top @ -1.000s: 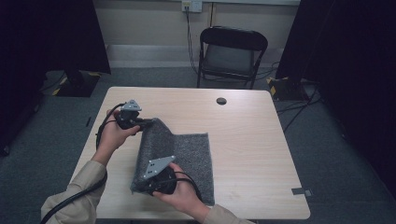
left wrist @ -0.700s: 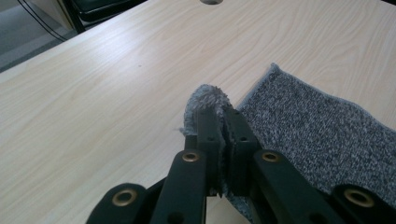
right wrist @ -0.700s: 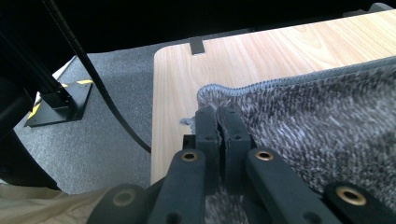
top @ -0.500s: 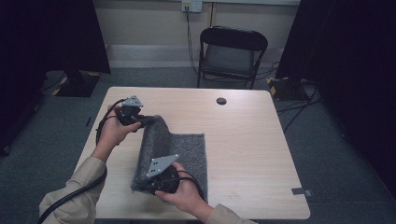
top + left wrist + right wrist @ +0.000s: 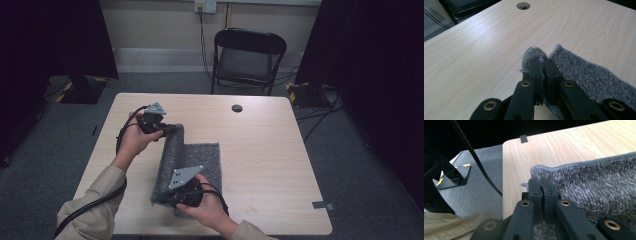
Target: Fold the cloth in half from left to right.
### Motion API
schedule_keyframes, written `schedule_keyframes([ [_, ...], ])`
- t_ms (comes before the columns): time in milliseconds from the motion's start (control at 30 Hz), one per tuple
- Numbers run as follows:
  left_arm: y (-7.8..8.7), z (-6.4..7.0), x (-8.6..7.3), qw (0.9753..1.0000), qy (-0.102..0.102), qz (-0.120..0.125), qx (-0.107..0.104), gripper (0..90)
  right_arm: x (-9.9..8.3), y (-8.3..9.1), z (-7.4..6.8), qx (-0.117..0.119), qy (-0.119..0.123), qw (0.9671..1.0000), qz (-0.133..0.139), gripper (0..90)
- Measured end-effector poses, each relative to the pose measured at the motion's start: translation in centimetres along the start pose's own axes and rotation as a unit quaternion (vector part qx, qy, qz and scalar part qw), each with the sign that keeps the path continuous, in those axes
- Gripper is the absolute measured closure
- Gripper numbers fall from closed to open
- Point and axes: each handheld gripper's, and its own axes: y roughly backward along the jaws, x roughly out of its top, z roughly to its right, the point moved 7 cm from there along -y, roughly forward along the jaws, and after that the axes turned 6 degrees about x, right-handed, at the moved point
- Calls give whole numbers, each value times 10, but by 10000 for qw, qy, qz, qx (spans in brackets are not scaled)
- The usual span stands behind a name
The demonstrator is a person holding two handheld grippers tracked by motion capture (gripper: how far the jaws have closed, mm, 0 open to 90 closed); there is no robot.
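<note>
Towel [image 5: 192, 162], grey, lies on the tabletop [image 5: 270, 145]. Both grippers' fingers clamp its corners: left gripper [image 5: 170, 129] at 11 o'clock, right gripper [image 5: 170, 197] at 7. The left edge has rolled further rightward since earlier; folding is underway.

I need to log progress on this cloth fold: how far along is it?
Done: both corners are gripped; the left gripper and the right gripper are each shut on an edge of the grey towel. In hand: the left side is lifted into a raised ridge, roughly mid-fold. Left: carrying that edge across to the far side lying flat on the table, then letting go.
</note>
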Motion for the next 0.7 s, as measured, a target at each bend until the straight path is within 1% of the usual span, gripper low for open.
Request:
schedule_keyframes([
  [133, -8, 4, -1, 10000, 4, -37, -29, 860, -10, 5, 1, -34, -38, 10000, -81, 879],
  [200, -11, 6, -2, 10000, -13, -79, -34, 860, -12, 6, 2, -40, -58, 9999, -87, 879],
  [333, -19, 11, -3, 9999, -22, -140, -59, 858, -23, 9, 4, -59, -116, 9999, -104, 878],
  [533, -32, 20, -1, 9997, -65, -185, -148, 857, -31, 12, 5, -89, -179, 9997, -119, 877],
  [567, -33, 21, -1, 9997, -99, -203, -116, 857, -32, 12, 6, -95, -171, 9997, -115, 877],
  [667, -40, 25, 1, 9996, -89, -209, -169, 856, -36, 15, 7, -122, -210, 9996, -112, 877],
  [700, -42, 26, 1, 9995, -116, -223, -171, 856, -37, 16, 8, -137, -202, 9996, -125, 876],
])
